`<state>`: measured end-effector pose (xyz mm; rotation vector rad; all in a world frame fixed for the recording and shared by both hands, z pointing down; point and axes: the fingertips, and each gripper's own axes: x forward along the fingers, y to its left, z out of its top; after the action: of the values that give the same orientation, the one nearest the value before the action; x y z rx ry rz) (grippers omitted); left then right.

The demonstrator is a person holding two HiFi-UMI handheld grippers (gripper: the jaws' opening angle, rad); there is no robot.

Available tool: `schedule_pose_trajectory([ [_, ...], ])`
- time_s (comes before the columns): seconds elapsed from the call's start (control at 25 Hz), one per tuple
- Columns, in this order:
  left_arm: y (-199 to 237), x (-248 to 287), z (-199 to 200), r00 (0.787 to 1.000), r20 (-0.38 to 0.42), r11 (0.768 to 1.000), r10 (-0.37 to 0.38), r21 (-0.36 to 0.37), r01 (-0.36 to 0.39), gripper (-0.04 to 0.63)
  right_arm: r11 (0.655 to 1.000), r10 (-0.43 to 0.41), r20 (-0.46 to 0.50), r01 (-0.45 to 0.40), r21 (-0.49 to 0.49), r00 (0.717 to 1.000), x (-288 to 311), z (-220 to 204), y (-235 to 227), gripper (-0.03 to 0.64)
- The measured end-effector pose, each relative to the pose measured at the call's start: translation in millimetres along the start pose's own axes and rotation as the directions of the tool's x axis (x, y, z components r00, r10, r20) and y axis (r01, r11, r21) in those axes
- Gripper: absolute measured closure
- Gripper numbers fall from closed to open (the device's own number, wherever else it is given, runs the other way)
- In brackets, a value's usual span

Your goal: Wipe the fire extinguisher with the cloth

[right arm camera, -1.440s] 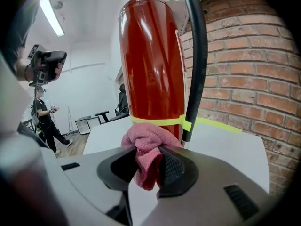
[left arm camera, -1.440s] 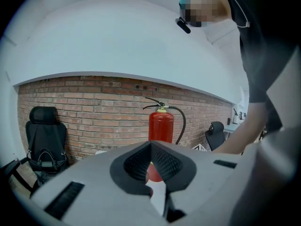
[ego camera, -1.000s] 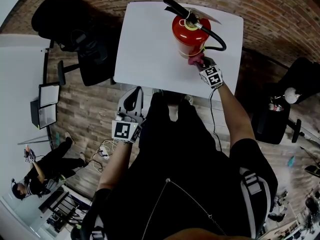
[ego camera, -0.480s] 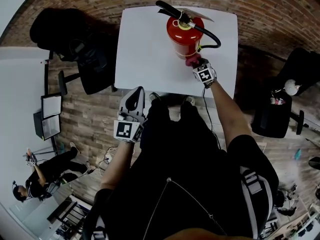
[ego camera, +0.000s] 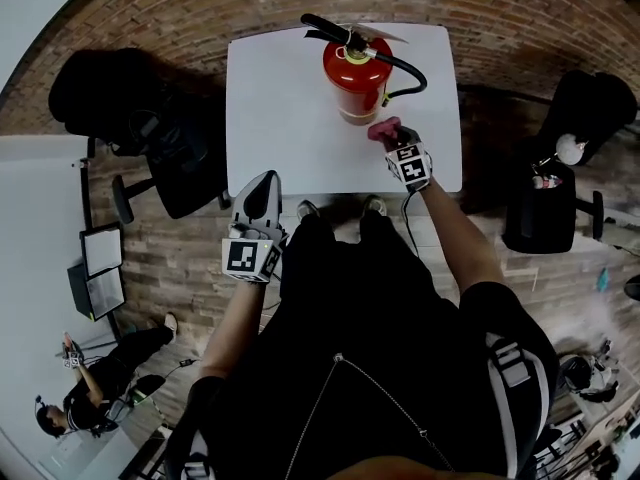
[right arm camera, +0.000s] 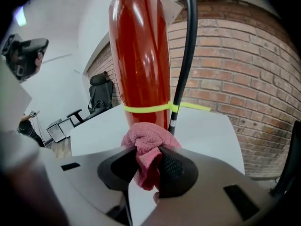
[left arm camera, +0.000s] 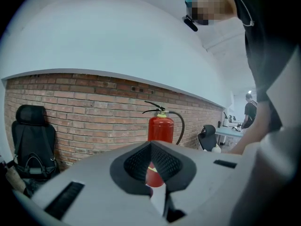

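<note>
The red extinguisher point(ego camera: 355, 73) stands upright on the white tabletop point(ego camera: 280, 108), towards its 12 o'clock edge. Its black hose point(ego camera: 408, 71) loops out at 3 o'clock. A yellow band point(right arm camera: 146, 108) rings the lower cylinder.

The right claw point(ego camera: 393, 138) sits at 5 o'clock of the extinguisher, over the tabletop and pointing towards the cylinder's foot. It is clamped on a pink cloth point(ego camera: 383, 130). In the right gripper view the cloth point(right arm camera: 148, 145) bunches up between the pads and bulges out ahead of the right claw point(right arm camera: 148, 166), just in front of the cylinder point(right arm camera: 141, 51) below the band. Whether cloth and metal touch cannot be told.

The left claw point(ego camera: 262, 190) hangs off the tabletop's near edge, at 7 o'clock of the extinguisher and well apart from it, above the wooden floor point(ego camera: 190, 238). In the left gripper view its pads meet at the tips with nothing between them point(left arm camera: 151, 147), and the extinguisher point(left arm camera: 161, 128) shows beyond against a brick wall point(left arm camera: 84, 102).

A black chair point(ego camera: 130, 108) stands at 9 o'clock of the tabletop
</note>
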<state>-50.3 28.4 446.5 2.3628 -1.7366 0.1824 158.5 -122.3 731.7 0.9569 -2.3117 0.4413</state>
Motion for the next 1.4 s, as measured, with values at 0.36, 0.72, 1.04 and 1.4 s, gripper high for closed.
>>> schedule_pose_trajectory([
  [0.36, 6, 18, 21, 0.994, 0.025, 0.994, -0.110, 0.005, 0.110, 0.577, 0.994, -0.107, 0.213, 0.098, 0.050, 0.971, -96, 103, 27, 0.503],
  [0.72, 13, 27, 40, 0.981, 0.052, 0.982, -0.188, 0.014, 0.187, 0.577, 0.989, -0.139, 0.355, 0.144, 0.013, 0.925, -163, 202, 61, 0.503],
  [1.04, 33, 24, 45, 0.980, 0.056, 0.982, -0.191, 0.004, 0.191, 0.577, 0.980, -0.196, 0.374, 0.192, 0.046, 0.906, -168, 238, 66, 0.503],
  [1.4, 52, 15, 42, 0.986, 0.040, 0.987, -0.164, 0.002, 0.164, 0.577, 0.974, -0.224, 0.391, 0.212, 0.075, 0.893, -151, 237, 62, 0.503],
])
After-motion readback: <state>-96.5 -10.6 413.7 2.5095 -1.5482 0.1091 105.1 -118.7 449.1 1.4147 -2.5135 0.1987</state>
